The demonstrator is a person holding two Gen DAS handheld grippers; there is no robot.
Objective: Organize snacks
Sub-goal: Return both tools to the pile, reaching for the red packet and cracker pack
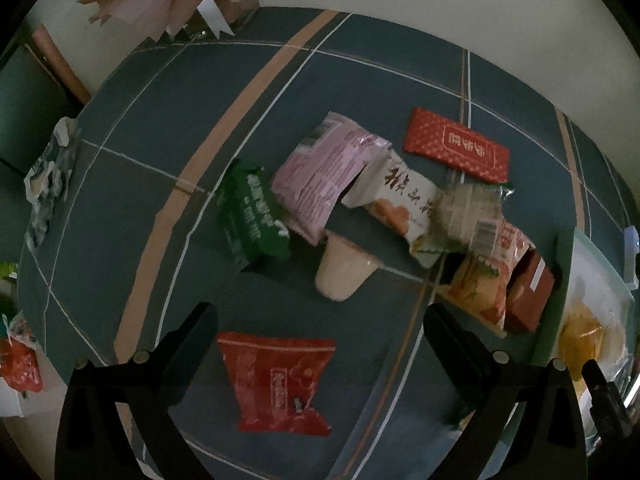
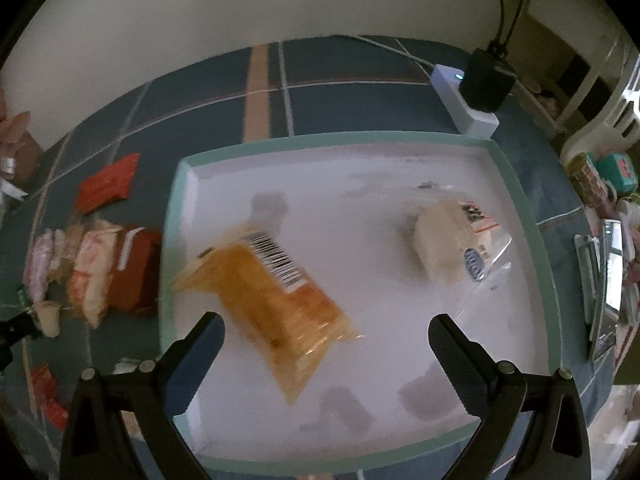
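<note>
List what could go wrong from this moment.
The left gripper is open around the flat red snack packet; closing on something that thin could just slide it across the blue checked tablecloth. The orange barcoded packet lies near the left rim of the green-edged white tray, so another drop there could push it out.

A blue plaid-clothed worktop [image 1: 168, 128] carries loose snack packets [image 1: 332, 184], a red packet [image 1: 280, 380] near its front edge, and a teal-rimmed white tray [image 2: 516, 184] beside a power strip [image 2: 464, 100].
</note>
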